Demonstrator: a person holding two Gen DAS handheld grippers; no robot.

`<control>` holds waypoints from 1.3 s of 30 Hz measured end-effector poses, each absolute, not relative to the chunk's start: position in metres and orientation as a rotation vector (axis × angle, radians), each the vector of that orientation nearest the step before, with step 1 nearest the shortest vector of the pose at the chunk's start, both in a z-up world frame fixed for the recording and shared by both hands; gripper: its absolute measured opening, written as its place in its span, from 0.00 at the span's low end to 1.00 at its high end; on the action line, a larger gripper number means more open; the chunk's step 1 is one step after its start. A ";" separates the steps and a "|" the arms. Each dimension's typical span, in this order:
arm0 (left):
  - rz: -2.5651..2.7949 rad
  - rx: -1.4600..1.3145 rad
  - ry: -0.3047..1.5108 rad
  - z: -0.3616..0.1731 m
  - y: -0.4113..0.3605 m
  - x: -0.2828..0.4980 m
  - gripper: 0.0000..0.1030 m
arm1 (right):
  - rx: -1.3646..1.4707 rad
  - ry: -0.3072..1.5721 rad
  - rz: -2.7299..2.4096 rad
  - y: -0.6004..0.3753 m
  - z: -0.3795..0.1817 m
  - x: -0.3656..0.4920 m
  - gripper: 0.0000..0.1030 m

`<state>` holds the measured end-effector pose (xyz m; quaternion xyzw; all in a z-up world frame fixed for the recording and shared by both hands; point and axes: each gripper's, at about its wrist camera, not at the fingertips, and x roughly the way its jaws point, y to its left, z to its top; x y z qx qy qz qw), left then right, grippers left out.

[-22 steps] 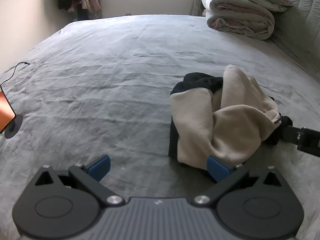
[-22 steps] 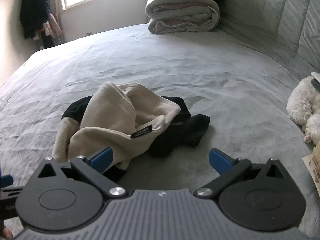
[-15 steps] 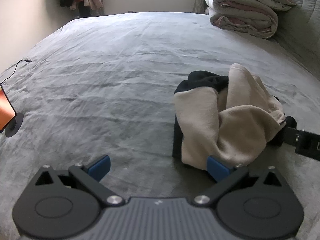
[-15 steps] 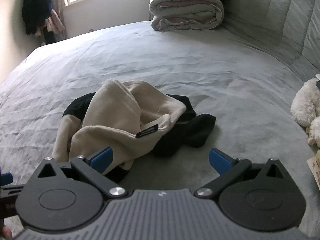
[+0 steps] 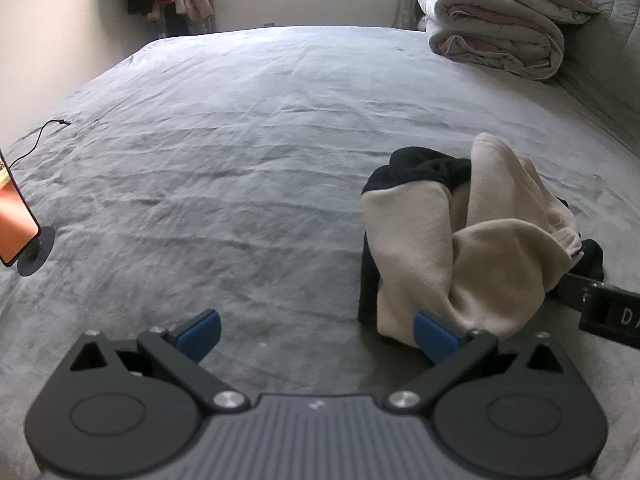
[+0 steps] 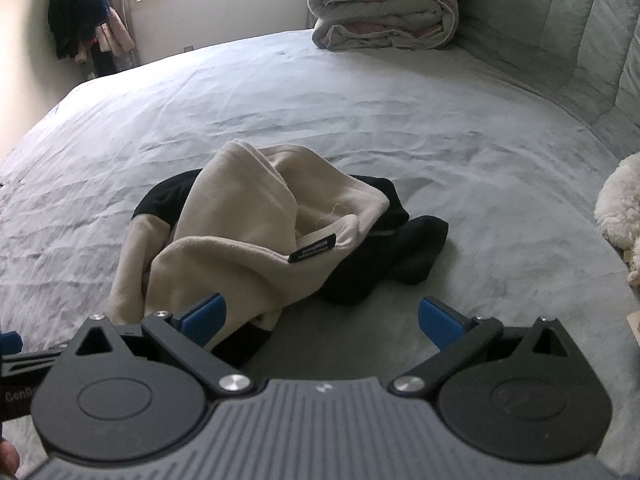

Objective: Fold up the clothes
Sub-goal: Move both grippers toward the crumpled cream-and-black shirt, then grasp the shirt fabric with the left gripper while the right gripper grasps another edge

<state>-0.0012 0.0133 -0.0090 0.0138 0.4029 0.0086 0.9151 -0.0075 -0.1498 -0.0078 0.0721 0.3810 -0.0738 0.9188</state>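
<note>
A crumpled beige and black garment lies in a heap on the grey bed. It has a small black label near its upper edge. My left gripper is open, low over the bed, with the heap just beyond its right finger. My right gripper is open too, facing the near side of the heap, its left finger in front of the beige fabric. Nothing lies between either pair of fingers. The right gripper's body shows at the right edge of the left wrist view.
The grey bed cover stretches wide on the left of the heap. Folded duvets are stacked at the far right by the padded headboard. A phone on a stand stands at the left edge. A white plush toy lies on the right.
Both grippers have drawn back a little from the heap and tilted up, so the garment sits lower in both views. Both stay open.
</note>
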 end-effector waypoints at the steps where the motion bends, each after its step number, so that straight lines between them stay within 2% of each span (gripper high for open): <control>1: 0.026 0.031 0.829 -0.009 0.012 -0.001 0.99 | 0.149 0.782 -0.151 -0.150 -0.007 -0.008 1.00; 15: -0.013 0.052 0.870 -0.012 0.018 0.018 0.99 | 0.173 0.793 -0.169 -0.157 -0.015 0.004 1.00; 27: -0.178 -0.275 0.897 -0.015 0.068 0.060 0.99 | 0.214 0.795 -0.033 -0.148 0.005 0.039 1.00; 31: -0.165 -0.306 0.917 -0.017 0.070 0.066 0.99 | 0.316 0.743 -0.028 -0.165 -0.006 0.040 1.00; 34: -0.174 -0.335 0.959 -0.024 0.070 0.075 0.96 | 0.401 0.772 0.032 -0.177 -0.015 0.044 0.85; 39: -0.261 -0.481 0.980 -0.035 0.073 0.085 0.77 | 0.430 0.753 0.105 -0.185 -0.016 0.046 0.69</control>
